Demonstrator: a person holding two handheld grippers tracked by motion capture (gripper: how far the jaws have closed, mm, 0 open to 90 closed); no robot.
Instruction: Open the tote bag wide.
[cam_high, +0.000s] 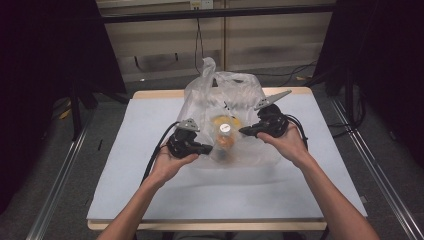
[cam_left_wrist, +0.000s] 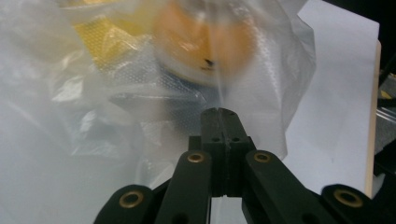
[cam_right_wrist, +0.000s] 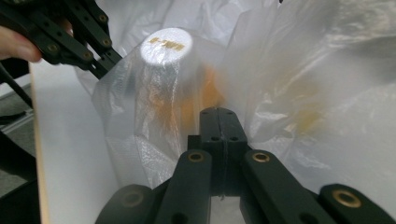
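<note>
Bag of clear plastic, mid-table, flanked by both grippers.

Table first, then the bag on it, with an orange bottle upright inside under a white cap. Left gripper sits at the bag's left side, right gripper at its right, the bottle between them; both have jaws pressed together, pinching nothing.

The bag fills the middle of the table, flanked closely by the 2 grippers: left gripper and right gripper both press at its film, so no gap remains there. Inside, the bottle blocks the straight line between them. The table's near half and both outer edges lie open.
</note>
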